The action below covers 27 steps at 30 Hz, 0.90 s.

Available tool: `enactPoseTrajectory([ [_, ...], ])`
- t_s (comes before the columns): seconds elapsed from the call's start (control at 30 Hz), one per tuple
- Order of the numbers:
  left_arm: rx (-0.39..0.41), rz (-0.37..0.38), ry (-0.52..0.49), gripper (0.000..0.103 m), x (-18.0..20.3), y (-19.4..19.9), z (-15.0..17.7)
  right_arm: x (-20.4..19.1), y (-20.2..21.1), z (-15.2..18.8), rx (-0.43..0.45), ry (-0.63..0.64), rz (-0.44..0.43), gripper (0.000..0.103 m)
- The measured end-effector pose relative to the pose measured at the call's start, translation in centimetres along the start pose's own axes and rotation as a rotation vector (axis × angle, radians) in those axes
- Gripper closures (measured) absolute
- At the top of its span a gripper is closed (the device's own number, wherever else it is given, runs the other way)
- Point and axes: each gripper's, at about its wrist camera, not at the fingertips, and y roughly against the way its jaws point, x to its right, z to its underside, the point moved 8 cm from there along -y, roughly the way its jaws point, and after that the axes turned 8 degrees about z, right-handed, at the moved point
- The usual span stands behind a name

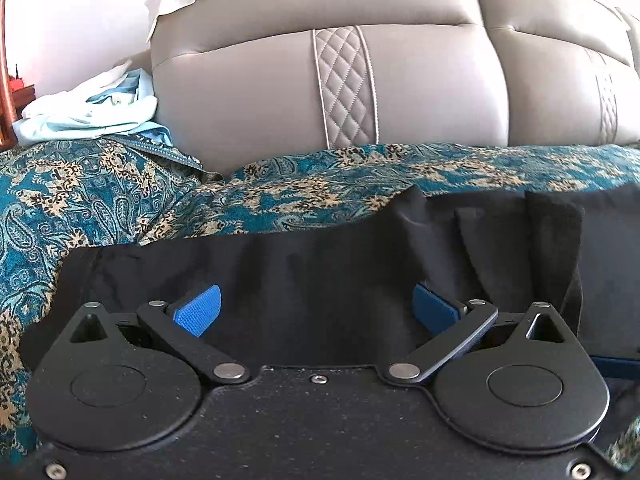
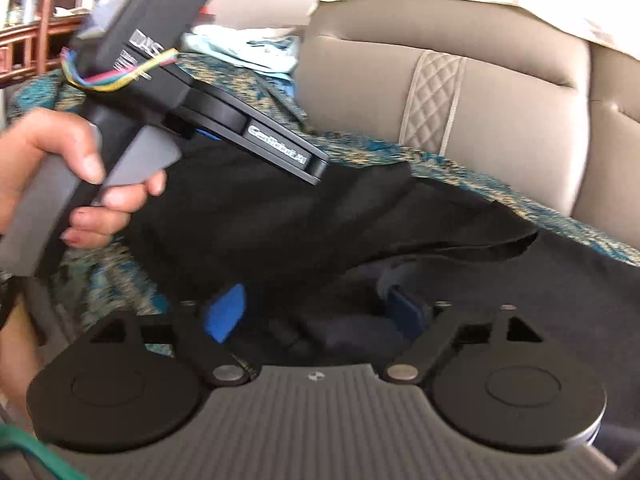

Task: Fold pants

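Black pants (image 1: 340, 256) lie across a teal paisley bedspread (image 1: 100, 188), with folds at the right. My left gripper (image 1: 316, 310) is open, its blue pads (image 1: 198, 310) spread wide just above the black cloth, holding nothing. In the right wrist view the pants (image 2: 280, 224) are rumpled, with one flap raised at the right. My right gripper (image 2: 316, 312) is open over the cloth, blue fingertips (image 2: 226, 312) apart, with loose fabric lying between them. The left gripper's body shows there, held in a hand (image 2: 80, 184) at upper left above the pants.
A padded beige headboard (image 1: 340, 92) stands behind the bed. A pile of pale blue and white clothes (image 1: 92, 112) lies at the back left. A wooden shelf (image 2: 32, 40) stands at the far left of the right wrist view.
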Motion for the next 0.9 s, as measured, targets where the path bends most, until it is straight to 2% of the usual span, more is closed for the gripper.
enactPoseTrajectory([
  [0.13, 0.033, 0.029, -0.002, 0.000, 0.0, 0.9, 0.9, -0.1, 1.6, 0.0, 0.012, -0.002, -0.019, 0.007],
  [0.23, 0.054, 0.053, -0.015, 0.000, 0.3, 1.5, 1.1, 1.5, 3.5, 0.0, 0.033, -0.069, 0.010, 0.006],
  [0.3, 0.072, 0.076, -0.027, 0.000, 0.7, 2.1, 0.7, 3.4, 4.3, -0.2, 0.047, -0.107, 0.090, 0.006],
  [0.37, 0.103, 0.119, -0.032, 0.000, 1.3, 2.9, 0.5, 6.1, 4.2, -0.6, 0.046, -0.128, 0.215, 0.006],
  [0.47, 0.109, 0.211, -0.026, 0.000, 2.5, 4.0, 0.6, 10.5, 3.5, -0.5, -0.004, -0.189, 0.382, 0.009],
  [0.57, 0.109, 0.298, -0.046, 0.000, 4.2, 5.3, 1.0, 14.5, 1.6, -0.6, -0.085, -0.256, 0.472, 0.013],
  [0.63, 0.118, 0.350, -0.096, 0.001, 5.8, 6.4, 1.3, 16.0, -0.3, -0.7, -0.135, -0.235, 0.499, 0.015],
  [0.73, 0.145, 0.385, -0.193, 0.003, 7.9, 7.8, 2.0, 15.9, -3.3, -1.5, -0.181, -0.152, 0.479, 0.020],
  [0.8, 0.153, 0.383, -0.251, 0.003, 8.9, 8.2, 2.5, 15.0, -5.3, -2.7, -0.181, -0.117, 0.429, 0.021],
  [0.9, 0.129, 0.383, -0.274, 0.010, 9.6, 8.2, 3.3, 13.2, -7.6, -4.8, -0.170, -0.099, 0.307, 0.023],
])
